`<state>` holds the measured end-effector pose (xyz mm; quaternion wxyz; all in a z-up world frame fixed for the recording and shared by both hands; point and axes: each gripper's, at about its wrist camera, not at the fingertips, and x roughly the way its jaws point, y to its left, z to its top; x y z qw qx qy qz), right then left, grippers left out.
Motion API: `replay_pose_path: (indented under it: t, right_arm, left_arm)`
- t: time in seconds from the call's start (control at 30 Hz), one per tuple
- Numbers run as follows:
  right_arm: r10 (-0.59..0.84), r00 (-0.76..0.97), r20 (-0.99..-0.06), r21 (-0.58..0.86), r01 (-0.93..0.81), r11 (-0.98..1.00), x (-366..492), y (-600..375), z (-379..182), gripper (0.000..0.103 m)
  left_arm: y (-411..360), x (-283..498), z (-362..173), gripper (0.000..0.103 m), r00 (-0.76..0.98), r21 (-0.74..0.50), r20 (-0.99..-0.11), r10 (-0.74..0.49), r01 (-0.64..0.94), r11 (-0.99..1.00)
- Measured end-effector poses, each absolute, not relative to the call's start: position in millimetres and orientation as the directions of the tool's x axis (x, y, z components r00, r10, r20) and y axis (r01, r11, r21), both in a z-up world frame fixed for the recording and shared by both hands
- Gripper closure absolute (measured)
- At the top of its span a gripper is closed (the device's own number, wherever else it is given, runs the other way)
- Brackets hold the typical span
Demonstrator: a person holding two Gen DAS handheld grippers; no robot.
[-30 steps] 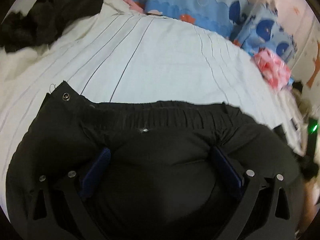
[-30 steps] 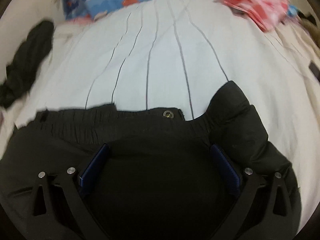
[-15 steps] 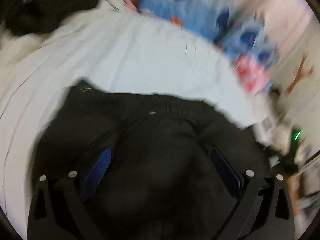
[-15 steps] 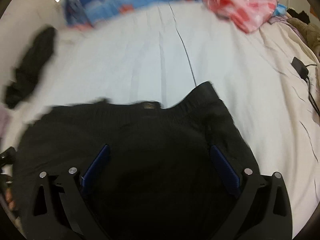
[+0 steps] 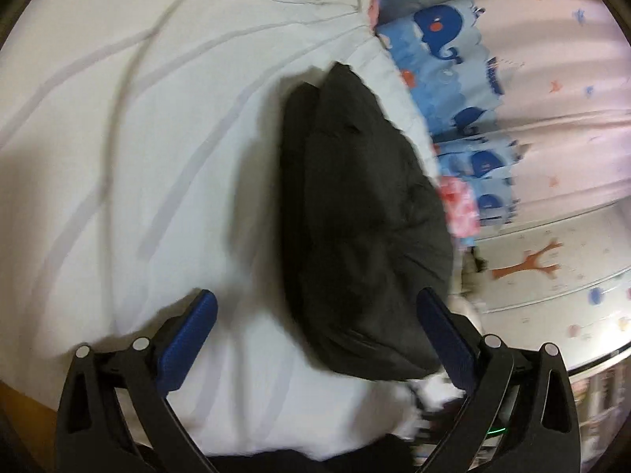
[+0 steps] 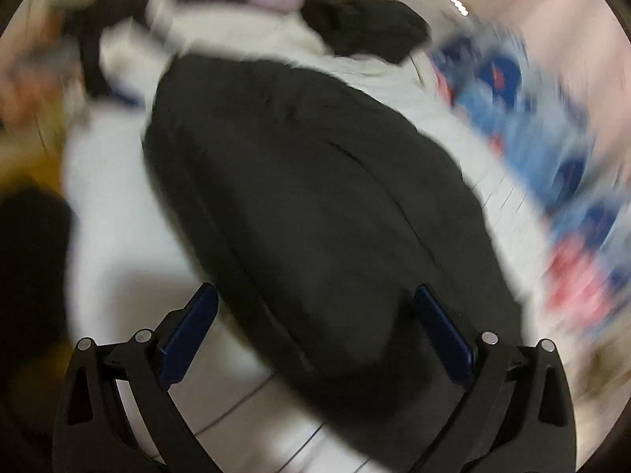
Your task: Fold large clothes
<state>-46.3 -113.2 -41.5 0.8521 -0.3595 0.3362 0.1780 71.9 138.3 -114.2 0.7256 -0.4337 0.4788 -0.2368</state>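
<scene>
The black garment [image 5: 355, 213] lies folded in a long bundle on the white striped bed sheet [image 5: 130, 126]. In the left wrist view it sits ahead and right of centre, and my left gripper [image 5: 315, 307] hangs open above its near end, with nothing between the blue pads [image 5: 189, 331]. The right wrist view is blurred by motion. There the same black garment [image 6: 307, 205] fills the middle, and my right gripper [image 6: 315, 307] stands open over its near part, holding nothing.
A second black garment [image 6: 363, 27] lies heaped at the far side of the sheet. Whale-print blue bedding [image 5: 445, 59] and a pink-red cloth [image 5: 459, 209] lie along the bed's edge by a pale curtain [image 5: 552, 79]. A dark shape [image 6: 27, 260] sits at the left.
Both grippers have pulled back from the black garment and swung round sharply. The garment, earlier spread under both open grippers, now lies as a long bundle farther off.
</scene>
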Motion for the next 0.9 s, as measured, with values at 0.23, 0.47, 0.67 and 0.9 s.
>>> replay_pose_path:
  t: [0.23, 0.47, 0.67, 0.9]
  right_arm:
    - [0.147, 0.675, -0.723, -0.101, -0.314, 0.944, 15.8, -160.8, -17.9, 0.007]
    - [0.286, 0.606, -0.742, 0.083, -0.341, 0.937, -1.0, -194.9, -15.4, 0.007]
    - [0.441, 0.681, -0.584, 0.543, -0.076, 0.836, -61.5, -332.6, -6.2, 0.007]
    - [0.440, 0.736, -0.514, 0.813, 0.254, 0.524, -115.9, -475.4, -77.7, 0.007]
  left_arm:
    - [92.8, 75.0, -110.4, 0.007, 0.374, -0.904, -0.416, -0.829, -0.066, 0.423]
    - [54.4, 119.2, -119.2, 0.007, 0.377, -0.893, -0.446, -0.812, -0.123, 0.433]
    - [53.0, 128.6, -119.5, 0.007, 0.394, -0.894, -0.443, -0.805, -0.123, 0.432]
    - [41.0, 120.3, -111.8, 0.007, 0.426, -0.873, -0.470, -0.773, -0.098, 0.477]
